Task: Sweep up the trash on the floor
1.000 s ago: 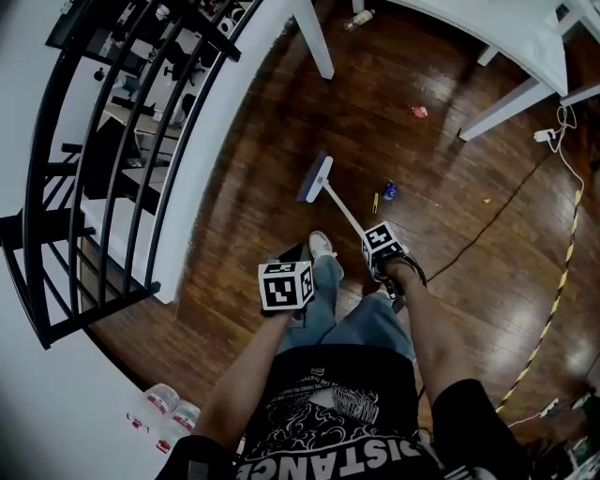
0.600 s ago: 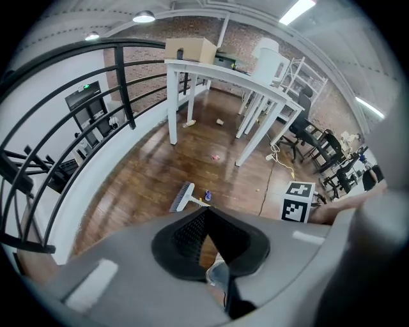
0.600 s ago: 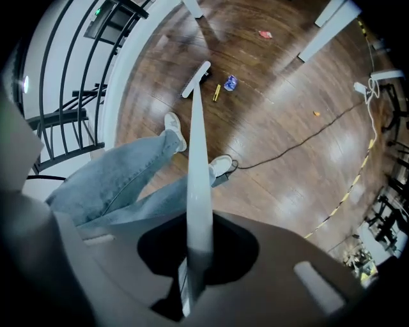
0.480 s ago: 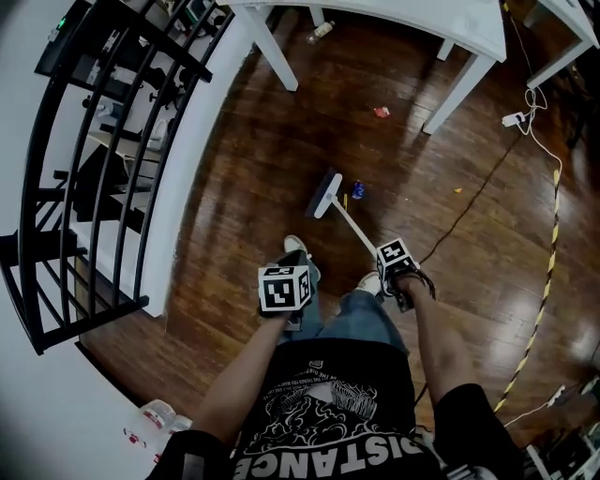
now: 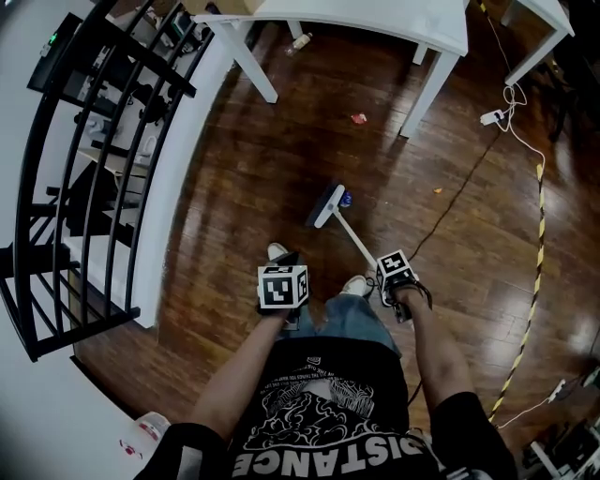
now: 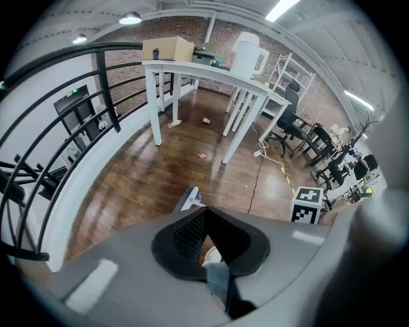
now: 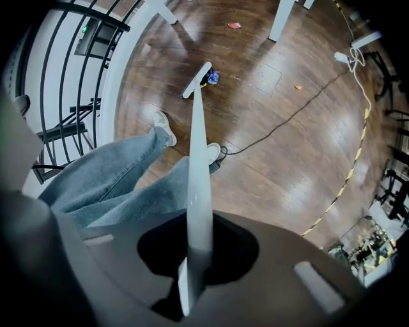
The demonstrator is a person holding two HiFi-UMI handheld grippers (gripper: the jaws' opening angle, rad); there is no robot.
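The right gripper is clamped on the white handle of the broom, which runs forward and down from its jaws to the broom head resting on the dark wooden floor. A small blue piece of trash lies against the far side of the broom head, touching it or just beside it. A red scrap lies farther out on the floor, near a leg of the white table, and a tiny orange bit sits off to the right, close to a black cable that crosses the boards. A bottle lies under the table, towards the floor's far edge. The left gripper is held in front of the person's body, above the left shoe; its dark jaws meet at the tips and nothing shows between them apart from the shoe and jeans behind. A black railing curves along the floor's left edge, and yellow-and-black tape runs along the floor towards its right edge.
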